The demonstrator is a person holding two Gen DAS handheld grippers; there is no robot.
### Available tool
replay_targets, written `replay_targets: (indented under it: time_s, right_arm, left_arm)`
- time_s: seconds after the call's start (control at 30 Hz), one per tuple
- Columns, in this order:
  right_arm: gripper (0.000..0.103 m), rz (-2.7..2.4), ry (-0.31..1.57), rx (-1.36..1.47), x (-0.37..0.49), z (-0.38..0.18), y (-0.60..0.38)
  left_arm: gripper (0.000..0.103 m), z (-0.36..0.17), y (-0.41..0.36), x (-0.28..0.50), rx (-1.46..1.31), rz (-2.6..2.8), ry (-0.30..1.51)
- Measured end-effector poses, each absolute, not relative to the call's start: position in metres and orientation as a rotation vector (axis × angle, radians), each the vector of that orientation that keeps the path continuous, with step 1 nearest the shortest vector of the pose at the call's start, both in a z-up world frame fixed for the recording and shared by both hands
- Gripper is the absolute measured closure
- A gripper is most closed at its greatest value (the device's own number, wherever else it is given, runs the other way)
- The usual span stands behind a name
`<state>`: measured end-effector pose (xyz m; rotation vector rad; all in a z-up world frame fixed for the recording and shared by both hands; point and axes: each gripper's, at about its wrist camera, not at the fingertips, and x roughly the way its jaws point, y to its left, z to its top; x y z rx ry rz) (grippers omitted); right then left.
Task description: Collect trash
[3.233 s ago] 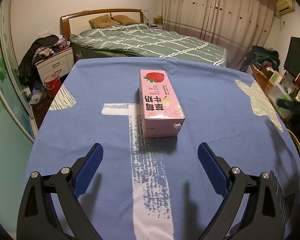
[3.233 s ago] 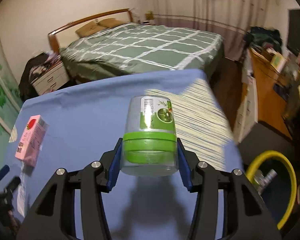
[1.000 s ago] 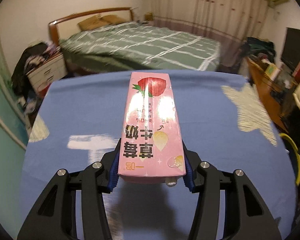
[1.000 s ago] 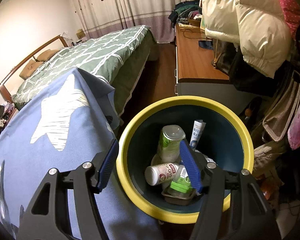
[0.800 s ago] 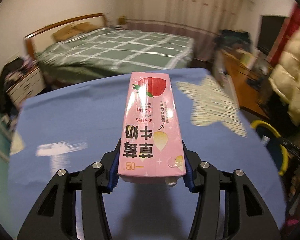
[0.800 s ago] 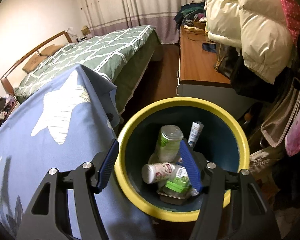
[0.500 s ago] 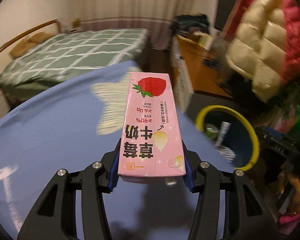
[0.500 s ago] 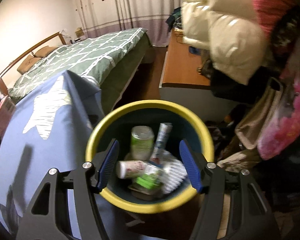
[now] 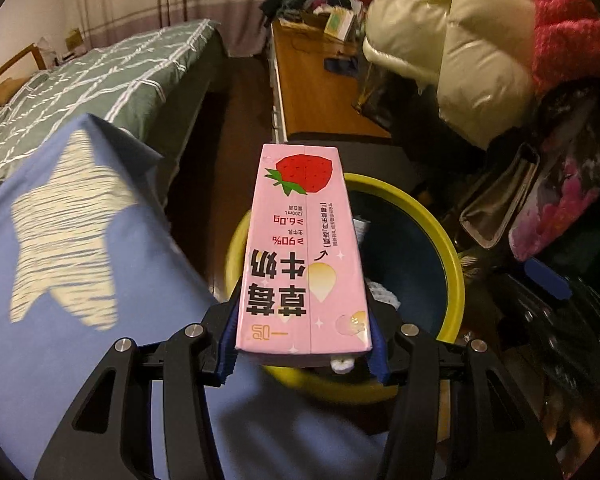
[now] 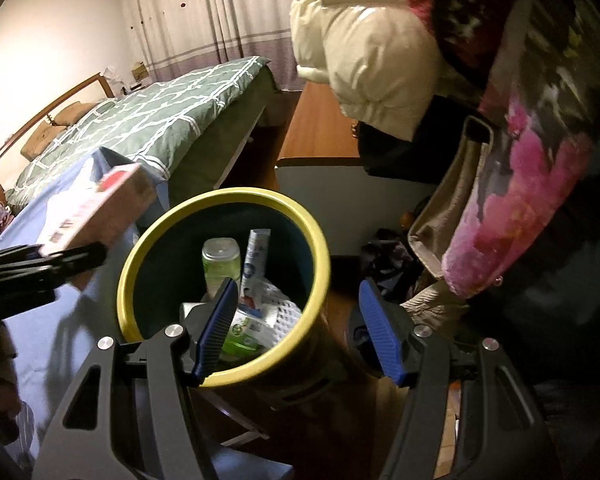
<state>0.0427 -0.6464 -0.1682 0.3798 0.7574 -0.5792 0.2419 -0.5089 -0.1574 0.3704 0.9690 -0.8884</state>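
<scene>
Your left gripper (image 9: 302, 350) has its jaws clamped on the pink milk carton (image 9: 302, 256) above the yellow-rimmed bin (image 10: 220, 204); your right gripper (image 10: 298, 322) hangs beside it, jaws apart.

The pink milk carton (image 9: 302, 256) carries the only print that reads, all of it upside down in the left wrist view; large black characters "草莓牛奶" sit near its near end; farther along stand "≥90%" and "≥6.0g" in red, then "200mL" in small type; "一鸣" in yellow lies at the near edge; labels on the bottles in the yellow-rimmed bin (image 10: 148, 240) are too blurred to read.
</scene>
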Motion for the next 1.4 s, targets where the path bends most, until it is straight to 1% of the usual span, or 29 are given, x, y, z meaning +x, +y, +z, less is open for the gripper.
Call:
replay_targets:
  time_s: [0.07,0.1,0.13,0.17,0.3,0.37,0.47,0.7,0.77,0.97,1.2,1.4]
  right_arm:
    - [0.043,-0.581,0.76,0.384,0.039,-0.169,-0.651]
    - [0.043,-0.581,0.761,0.386,0.038,-0.17,-0.652]
    - [0.043,-0.578,0.761,0.391,0.036,-0.169,-0.654]
    - [0.043,-0.578,0.76,0.392,0.036,-0.169,-0.655]
    - [0.043,-0.569,0.756,0.396,0.032,-0.168,-0.654]
    - [0.043,-0.552,0.755,0.395,0.031,-0.166,-0.649]
    - [0.043,-0.522,0.749,0.385,0.032,-0.163,-0.638]
    - [0.043,-0.429,0.709,0.33,0.035,-0.144,-0.594]
    - [0.043,-0.409,0.696,0.311,0.036,-0.137,-0.581]
    - [0.041,-0.348,0.646,0.244,0.03,-0.114,-0.542]
    - [0.036,-0.282,0.575,0.178,0.013,-0.083,-0.501]
    - [0.033,-0.248,0.531,0.153,0.0,-0.068,-0.479]
  left_arm:
    - [0.051,-0.166,-0.522,0.242,0.38,-0.883,0.994]
    - [0.047,-0.17,-0.528,0.242,0.383,-0.875,1.007]
    - [0.025,-0.174,-0.533,0.243,0.388,-0.855,1.012]
    - [0.016,-0.175,-0.534,0.242,0.385,-0.843,1.005]
    - [0.015,-0.164,-0.512,0.235,0.364,-0.819,0.961]
    - [0.01,-0.146,-0.484,0.23,0.336,-0.799,0.908]
    - [0.006,-0.112,-0.427,0.215,0.293,-0.743,0.784]
    - [0.005,-0.054,-0.292,0.187,0.17,-0.582,0.628]
    - [0.005,-0.044,-0.247,0.179,0.12,-0.513,0.609]
    - [0.005,-0.027,-0.153,0.139,0.09,-0.375,0.544]
    - [0.005,-0.023,-0.088,0.085,0.113,-0.248,0.492]
    - [0.005,-0.022,-0.038,0.068,-0.02,-0.18,0.494]
